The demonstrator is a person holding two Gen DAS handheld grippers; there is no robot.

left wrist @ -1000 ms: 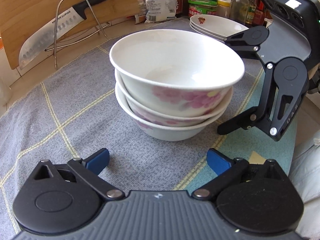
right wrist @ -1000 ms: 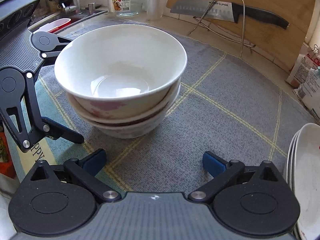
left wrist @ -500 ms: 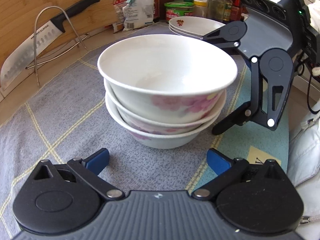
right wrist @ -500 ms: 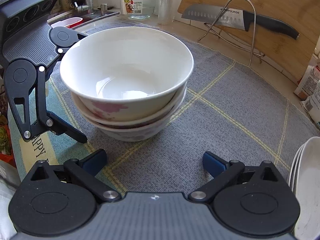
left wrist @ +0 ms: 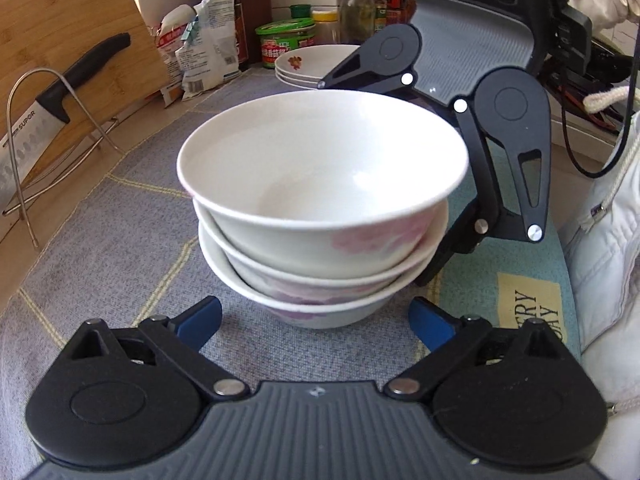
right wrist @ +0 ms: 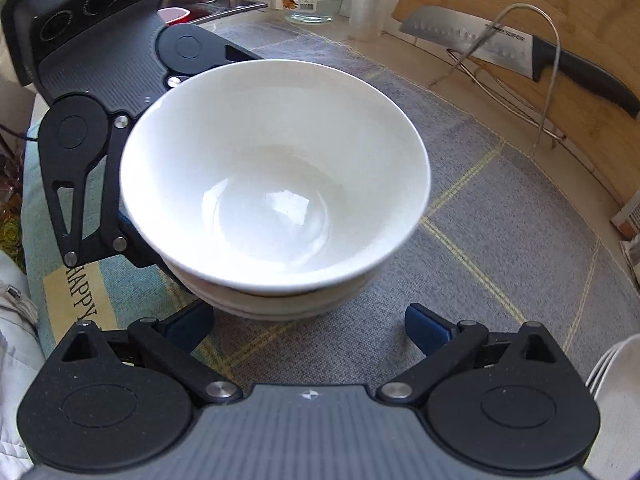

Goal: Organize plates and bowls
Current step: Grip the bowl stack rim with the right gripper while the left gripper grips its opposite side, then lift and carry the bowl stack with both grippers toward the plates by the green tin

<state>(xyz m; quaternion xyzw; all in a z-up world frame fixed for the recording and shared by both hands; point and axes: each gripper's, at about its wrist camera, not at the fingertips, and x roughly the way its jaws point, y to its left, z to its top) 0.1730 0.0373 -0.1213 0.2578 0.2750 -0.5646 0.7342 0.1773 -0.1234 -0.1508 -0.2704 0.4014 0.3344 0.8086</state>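
My left tool (left wrist: 316, 318) has its jaws wide apart but drawing inward, its blue fingertips (left wrist: 200, 318) low on either side of the bottom bowl's foot, pressing on nothing. My right tool (right wrist: 308, 322) stands spread wide too, empty, its tips flanking the near base of the same stack from the opposite side; in the left wrist view its black linkage sits just beside the far edge of the stack.

The stack of bowls (left wrist: 320, 208) holds three nested white bowls with pink flowers on their sides, the top bowl (right wrist: 276, 168) empty and glossy inside. It stands on a grey mat (left wrist: 120, 240) with yellow lines covering the counter. A stack of plates (left wrist: 308, 64) sits well apart behind the bowls, near a green-lidded tub (left wrist: 286, 40), bottles and packets. A knife (right wrist: 516, 50) leans in a wire rack (right wrist: 536, 80) against a wooden cutting board (right wrist: 560, 0).
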